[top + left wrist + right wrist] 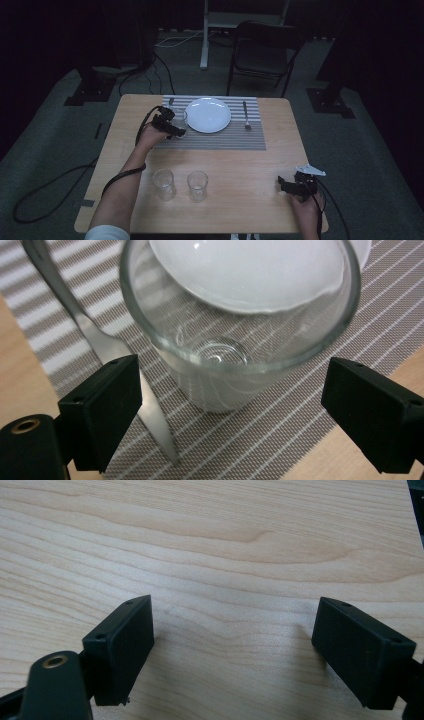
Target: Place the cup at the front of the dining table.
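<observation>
I am holding my left gripper with its jaws standing apart on either side of a clear glass, the pads not pressing on it. The glass is standing upright and empty on the striped placemat, just beside the white plate, which is also lying bare. A knife is lying on the mat close to the glass's other side, passing under my left jaw. In the high view, two more empty glasses are standing side by side on the wooden table nearer me, and a fork is lying beyond the plate. My right gripper is hovering wide open over bare wood, gripping nothing.
</observation>
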